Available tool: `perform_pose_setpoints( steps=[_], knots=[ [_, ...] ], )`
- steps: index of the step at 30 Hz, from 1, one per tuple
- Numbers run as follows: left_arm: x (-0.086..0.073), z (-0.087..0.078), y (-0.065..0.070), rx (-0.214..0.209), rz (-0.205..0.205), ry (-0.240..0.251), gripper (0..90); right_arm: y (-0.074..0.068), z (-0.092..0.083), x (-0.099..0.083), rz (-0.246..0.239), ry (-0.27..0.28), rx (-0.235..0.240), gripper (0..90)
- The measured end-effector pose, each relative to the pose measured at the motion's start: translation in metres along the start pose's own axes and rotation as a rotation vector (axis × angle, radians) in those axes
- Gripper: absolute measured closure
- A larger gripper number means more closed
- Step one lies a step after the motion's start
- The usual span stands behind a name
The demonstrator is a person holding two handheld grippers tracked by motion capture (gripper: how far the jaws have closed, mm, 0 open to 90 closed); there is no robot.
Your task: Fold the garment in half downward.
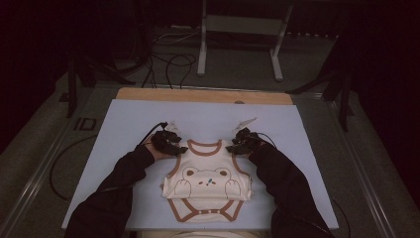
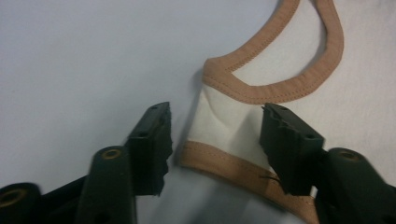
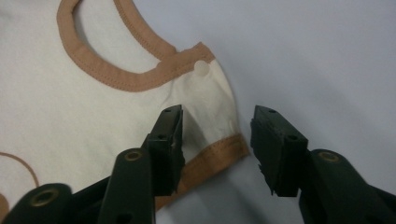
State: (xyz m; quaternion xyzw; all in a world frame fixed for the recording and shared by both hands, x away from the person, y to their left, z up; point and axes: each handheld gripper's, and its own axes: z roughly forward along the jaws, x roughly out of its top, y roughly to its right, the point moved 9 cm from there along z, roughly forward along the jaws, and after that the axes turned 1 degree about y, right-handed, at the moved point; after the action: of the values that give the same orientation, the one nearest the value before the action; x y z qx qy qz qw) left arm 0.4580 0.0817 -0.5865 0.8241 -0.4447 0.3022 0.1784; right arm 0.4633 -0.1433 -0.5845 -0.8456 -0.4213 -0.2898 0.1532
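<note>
Dark room, grey floor with cables; I see one pale blue mat (image 1: 124, 129) on one wooden table (image 1: 148, 94). One cream bodysuit (image 1: 208, 181) lies near-centre, neck far, long axis near-to-far. My left gripper (image 1: 171, 145) and right gripper (image 1: 237, 144) each straddle a shoulder strap, jaws half-wide, not pinching.

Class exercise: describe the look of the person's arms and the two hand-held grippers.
Both arms wear long black sleeves. The left gripper and right gripper are black, each with two blocky jaws, ragged black pads, brass-ringed screw holes and a trailing black cable.
</note>
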Motion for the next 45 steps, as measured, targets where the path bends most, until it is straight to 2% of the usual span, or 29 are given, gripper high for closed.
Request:
perform_pose_setpoints(
  steps=[7, 14, 16, 18, 20, 29, 45],
  knots=[
    [0.001, 0.0, 0.002, -0.008, 0.0, -0.006, 59.2, -0.003, -0.001, 0.0, -0.009, -0.02, 0.005, 65.0],
    [0.002, 0.0, 0.004, -0.012, -0.024, -0.023, 72.0, -0.006, -0.001, 0.001, 0.006, -0.015, 0.01, 76.9],
    [0.003, 0.0, 0.005, -0.021, -0.022, -0.025, 76.5, -0.007, -0.001, 0.001, 0.005, -0.019, 0.014, 78.8],
    [0.003, 0.001, 0.007, -0.04, -0.038, -0.027, 83.5, -0.008, -0.001, 0.001, 0.007, -0.02, 0.009, 80.1],
    [0.004, 0.001, 0.008, -0.035, -0.027, -0.032, 86.8, -0.008, 0.0, 0.001, 0.012, -0.02, 0.003, 81.1],
    [0.004, 0.001, 0.008, -0.045, -0.023, -0.038, 87.7, -0.009, -0.001, 0.002, 0.007, -0.03, -0.003, 81.8],
    [0.031, -0.027, 0.007, -0.021, 0.003, 0.033, 87.7, -0.008, -0.027, 0.026, -0.029, 0.036, -0.023, 81.8]
  ],
)
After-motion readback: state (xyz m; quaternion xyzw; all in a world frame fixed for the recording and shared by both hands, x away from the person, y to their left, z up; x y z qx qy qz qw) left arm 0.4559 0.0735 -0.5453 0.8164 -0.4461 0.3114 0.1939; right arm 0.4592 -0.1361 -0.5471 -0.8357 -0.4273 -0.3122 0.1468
